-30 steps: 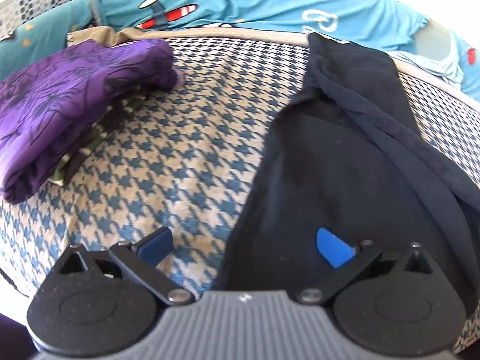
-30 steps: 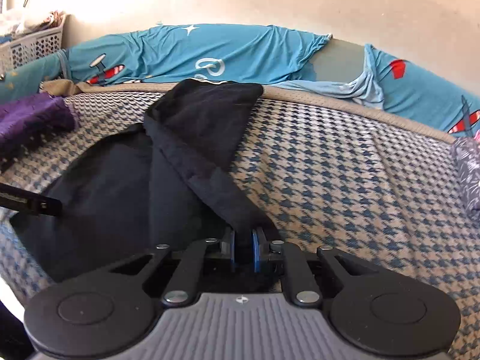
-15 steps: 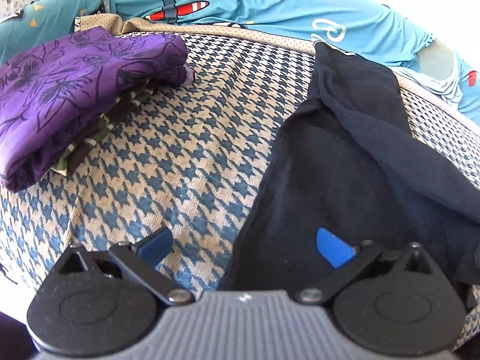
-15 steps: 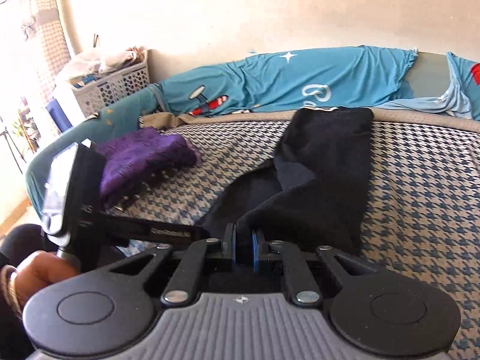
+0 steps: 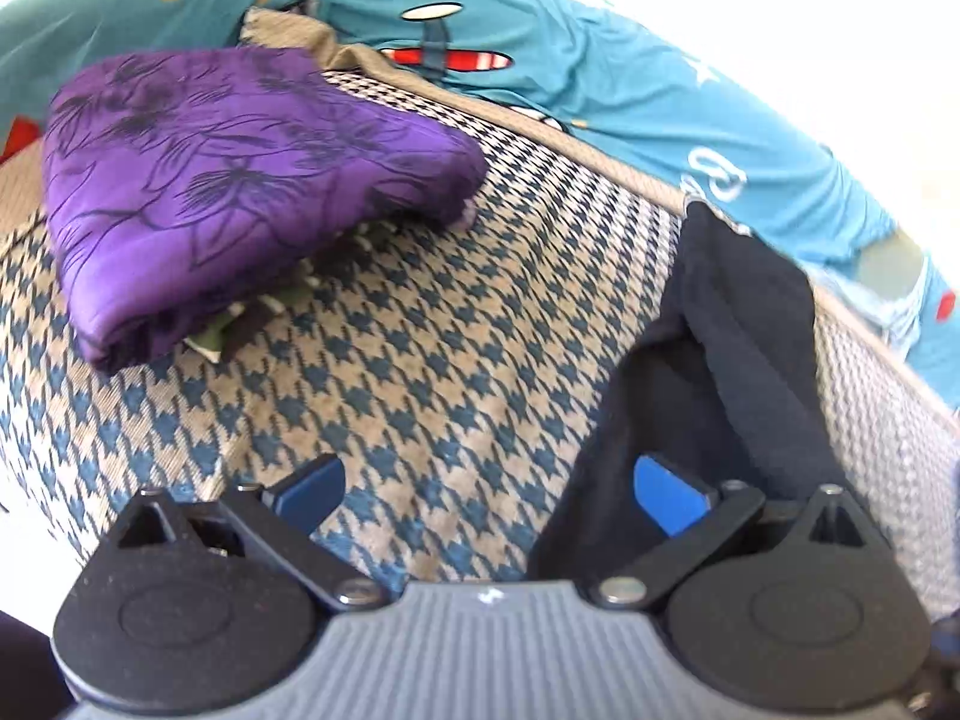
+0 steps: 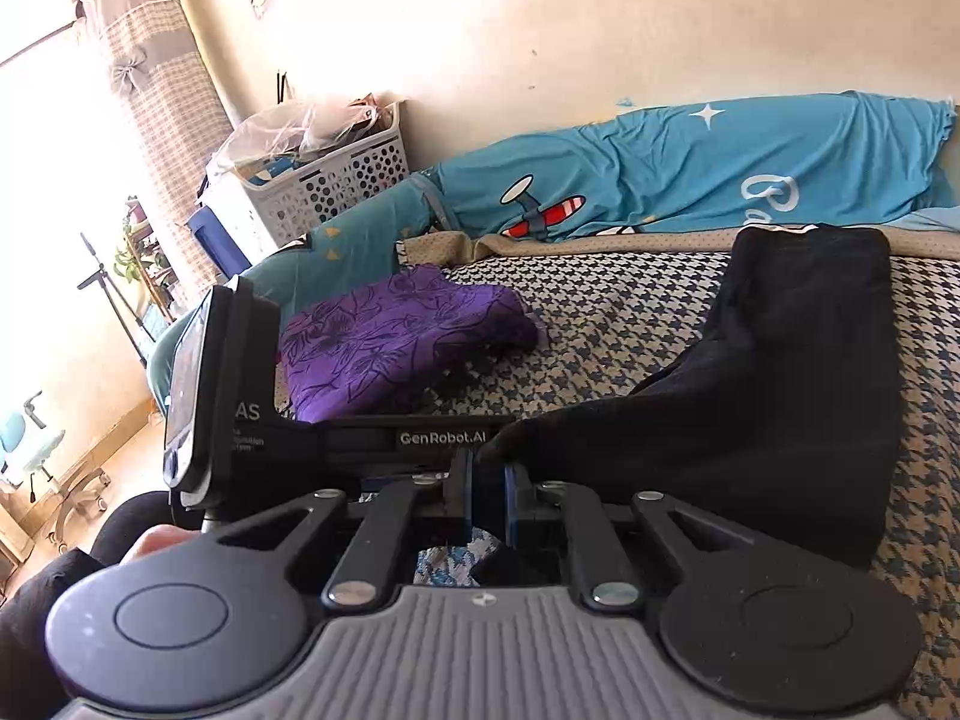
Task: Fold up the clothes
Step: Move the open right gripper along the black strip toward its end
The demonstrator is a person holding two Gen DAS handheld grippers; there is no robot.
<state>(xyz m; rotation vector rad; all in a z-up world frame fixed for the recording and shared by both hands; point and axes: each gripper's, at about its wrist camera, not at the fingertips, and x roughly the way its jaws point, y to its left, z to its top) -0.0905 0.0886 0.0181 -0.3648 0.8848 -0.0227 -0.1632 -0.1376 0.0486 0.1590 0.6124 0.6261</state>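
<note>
Fabric of the black garment (image 6: pixel 798 396) clamped between the right tongs (image 6: pixel 489 501), drawn since a second ago from the right side of the bed across toward the left, folding one edge over the rest. Garment spread on the houndstooth bed cover (image 5: pixel 420 372), far end near the teal airplane-print bedding (image 6: pixel 750 168). Left tongs (image 5: pixel 489 495) standing apart, nothing between the blue pads (image 5: pixel 666 501), near edge of the black cloth lying under the right-hand pad; now swung nearer the folded purple garment (image 5: pixel 240 180) than a second ago. Probably mid-fold, with the lengthwise half brought over and a flattening or second grasp yet to follow. Printed on the left tool's body in the right wrist view: "GenRobot.AI" (image 6: pixel 443 437), plus letters "AS" beside the mounted screen (image 6: pixel 192 390); smaller print below too fine to read.
</note>
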